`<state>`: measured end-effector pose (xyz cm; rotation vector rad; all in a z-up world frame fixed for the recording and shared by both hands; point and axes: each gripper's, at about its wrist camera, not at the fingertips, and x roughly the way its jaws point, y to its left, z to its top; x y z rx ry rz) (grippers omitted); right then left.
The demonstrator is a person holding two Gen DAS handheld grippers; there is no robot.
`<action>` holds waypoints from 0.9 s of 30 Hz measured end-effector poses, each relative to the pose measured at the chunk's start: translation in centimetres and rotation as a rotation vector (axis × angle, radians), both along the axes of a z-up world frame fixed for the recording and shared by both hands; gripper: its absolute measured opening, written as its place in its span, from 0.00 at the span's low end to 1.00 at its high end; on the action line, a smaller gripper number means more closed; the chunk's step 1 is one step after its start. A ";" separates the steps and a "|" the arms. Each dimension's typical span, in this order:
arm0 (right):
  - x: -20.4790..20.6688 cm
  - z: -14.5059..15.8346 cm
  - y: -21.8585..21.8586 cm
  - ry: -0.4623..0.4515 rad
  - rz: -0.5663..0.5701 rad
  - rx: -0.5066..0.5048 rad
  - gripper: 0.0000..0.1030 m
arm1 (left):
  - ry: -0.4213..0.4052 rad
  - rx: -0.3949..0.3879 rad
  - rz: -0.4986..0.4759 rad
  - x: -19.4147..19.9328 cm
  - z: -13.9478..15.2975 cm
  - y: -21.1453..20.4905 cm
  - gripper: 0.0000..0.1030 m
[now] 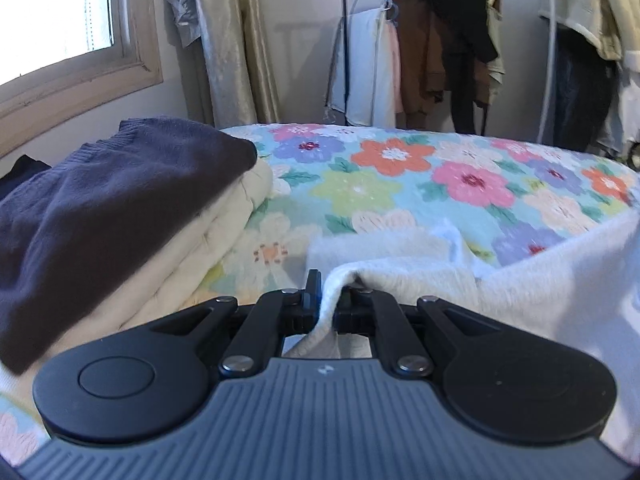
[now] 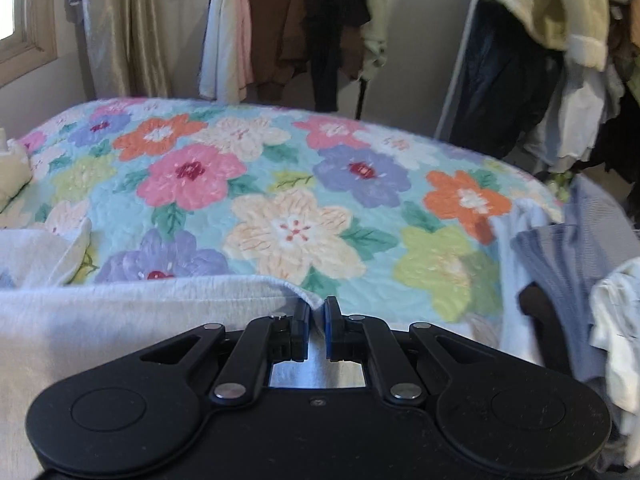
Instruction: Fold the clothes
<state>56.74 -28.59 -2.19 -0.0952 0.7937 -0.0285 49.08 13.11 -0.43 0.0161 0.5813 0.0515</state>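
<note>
Both tools were clamped on the same white garment [image 1: 520, 280], one at each end of its near edge. The left tool [image 1: 326, 300] was clenched on a ridge of the fleecy cloth, which bunched up between its jaws and trailed off to the right. The right tool [image 2: 317, 316] pinched the garment's hem corner, the fabric stretching away to the left. Holding two points kept the edge taut and straight, apparently so it could be carried over the floral bedspread [image 2: 280, 184] for a clean fold. The garment hung low over the bed's near side, with open quilt ahead of it. To the left sat a finished stack: a dark sweater [image 1: 112, 200] on a cream folded piece [image 1: 224, 232]. An unfolded heap [image 2: 580, 280] waited on the right.
</note>
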 end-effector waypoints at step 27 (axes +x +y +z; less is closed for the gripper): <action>-12.4 -2.4 -0.2 0.011 0.032 -0.016 0.62 | 0.208 -0.199 0.152 -10.3 -3.7 3.0 0.59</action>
